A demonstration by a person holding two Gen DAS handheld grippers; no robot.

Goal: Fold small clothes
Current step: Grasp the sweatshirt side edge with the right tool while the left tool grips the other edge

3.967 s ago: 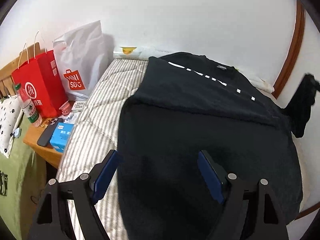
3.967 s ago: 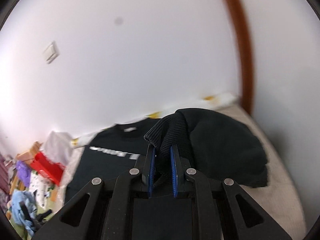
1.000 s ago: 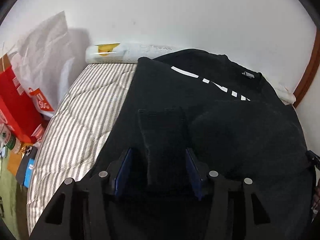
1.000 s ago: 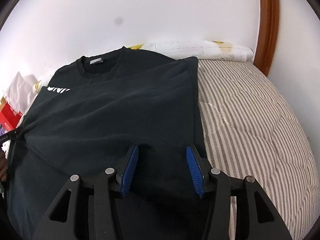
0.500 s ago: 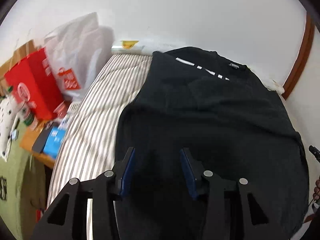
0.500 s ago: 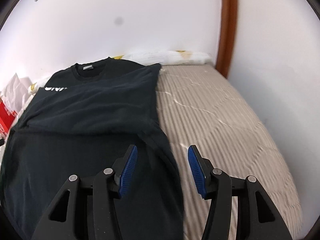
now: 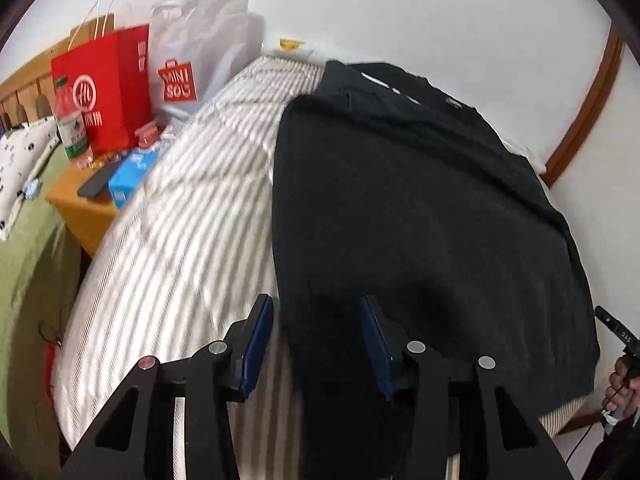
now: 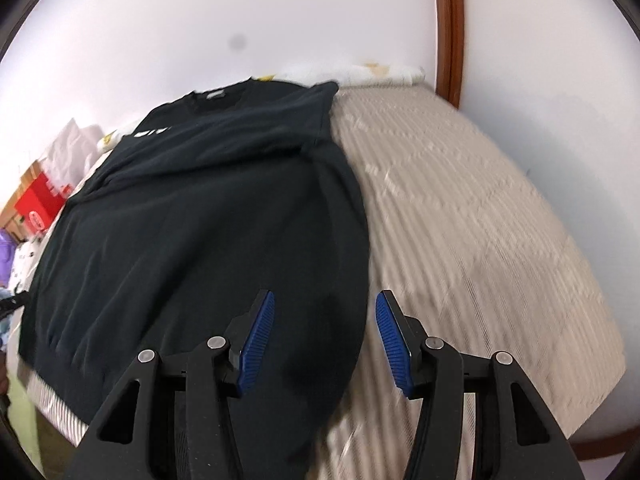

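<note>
Both tools have pulled back toward the near hem. The left gripper (image 7: 316, 340) stands with jaws apart, straddling the left edge of the black T-shirt (image 7: 420, 208), gripping nothing. The right gripper (image 8: 324, 336) is likewise parted over the right edge. A second ago both hovered higher, over the folded-in sleeves. The shirt lies mid-frame on the striped mattress (image 7: 180, 220); the hem fold looks next.

A big bed (image 7: 180, 240) with a stripy cover stands by a plain white wall (image 8: 280, 20). A brown wooden frame (image 8: 450, 28) runs up the wall. A small orange table (image 7: 76, 204) sits beside the bed, with a red bag (image 7: 104, 88) and a white bag (image 7: 200, 48).
</note>
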